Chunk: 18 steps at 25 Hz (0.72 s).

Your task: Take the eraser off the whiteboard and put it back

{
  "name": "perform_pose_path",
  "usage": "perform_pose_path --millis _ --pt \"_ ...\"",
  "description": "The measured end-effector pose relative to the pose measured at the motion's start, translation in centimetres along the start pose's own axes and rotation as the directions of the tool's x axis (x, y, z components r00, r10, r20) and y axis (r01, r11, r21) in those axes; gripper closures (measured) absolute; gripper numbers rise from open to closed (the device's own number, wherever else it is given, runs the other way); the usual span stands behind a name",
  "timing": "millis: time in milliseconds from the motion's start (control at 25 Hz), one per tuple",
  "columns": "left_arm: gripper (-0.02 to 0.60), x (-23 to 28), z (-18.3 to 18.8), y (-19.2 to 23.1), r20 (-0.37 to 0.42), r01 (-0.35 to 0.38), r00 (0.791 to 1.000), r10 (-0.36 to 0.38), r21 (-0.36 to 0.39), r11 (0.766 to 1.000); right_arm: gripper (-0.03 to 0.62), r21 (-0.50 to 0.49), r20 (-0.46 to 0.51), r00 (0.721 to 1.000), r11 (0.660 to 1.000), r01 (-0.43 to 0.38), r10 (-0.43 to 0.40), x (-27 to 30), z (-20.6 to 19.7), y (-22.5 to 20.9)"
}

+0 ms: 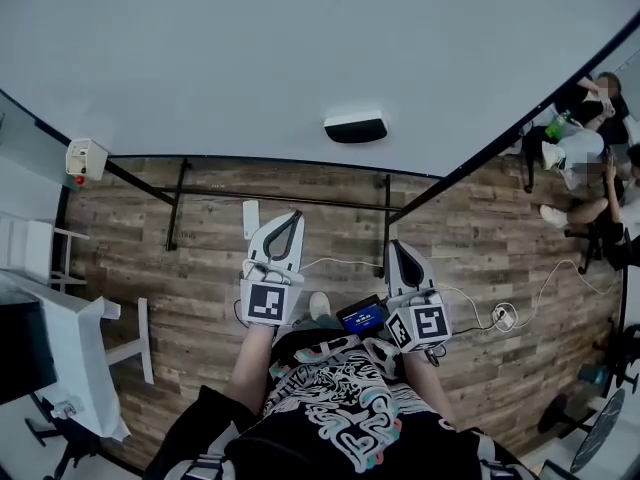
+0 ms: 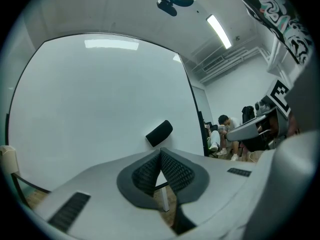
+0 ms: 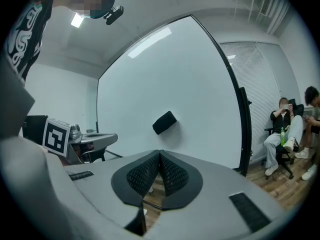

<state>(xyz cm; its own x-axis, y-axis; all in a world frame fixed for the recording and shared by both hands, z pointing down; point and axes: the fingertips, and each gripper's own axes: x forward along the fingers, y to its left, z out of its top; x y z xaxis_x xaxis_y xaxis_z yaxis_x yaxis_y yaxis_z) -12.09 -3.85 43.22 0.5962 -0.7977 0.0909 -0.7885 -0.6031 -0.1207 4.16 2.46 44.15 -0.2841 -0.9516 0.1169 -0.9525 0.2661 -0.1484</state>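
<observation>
Since the eraser (image 1: 355, 128) sits stuck to the whiteboard (image 1: 300, 58), well ahead of both my tools and untouched, I judge that the first step is in hand: the reach to take it off. My left tool (image 1: 288, 220) points level at the board, its jaws together with nothing between them. My right tool (image 1: 396, 248), near it, is likewise closed and empty.

Either one could make the pick. The next move calls for me to spread one pair of jaws, carry it forward to the board and set the pads across the eraser's narrow sides. I would then close firmly enough to pull it free.

Both gripper views show what the head view does not: the eraser lies slanted on the board, its right end higher. I expect to roll my wrist to match that slant. The head view alone shows the board's black stand (image 1: 180, 203) below it, and the cable (image 1: 335, 262) and socket (image 1: 503, 316) on the floor by my feet. The right gripper view alone shows the window blinds (image 3: 260, 84) beyond the board's right edge.
</observation>
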Motion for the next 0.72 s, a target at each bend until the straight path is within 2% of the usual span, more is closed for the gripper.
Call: perform_pose_path --millis 320,480,720 --pt "0.557 0.8 0.0 0.0 -0.012 -0.009 1.000 0.009 0.018 1.000 0.580 0.007 0.017 1.000 1.000 0.011 -0.011 0.2 0.2 -0.2" --pt "0.557 1.1 0.0 0.0 -0.009 -0.001 1.000 0.001 -0.007 1.000 0.580 0.010 0.021 1.000 1.000 0.006 -0.006 0.3 0.1 0.0" --pt "0.557 2.7 0.0 -0.8 -0.021 0.008 1.000 -0.008 0.023 1.000 0.580 0.029 0.023 0.999 0.999 0.027 -0.027 0.6 0.2 -1.9"
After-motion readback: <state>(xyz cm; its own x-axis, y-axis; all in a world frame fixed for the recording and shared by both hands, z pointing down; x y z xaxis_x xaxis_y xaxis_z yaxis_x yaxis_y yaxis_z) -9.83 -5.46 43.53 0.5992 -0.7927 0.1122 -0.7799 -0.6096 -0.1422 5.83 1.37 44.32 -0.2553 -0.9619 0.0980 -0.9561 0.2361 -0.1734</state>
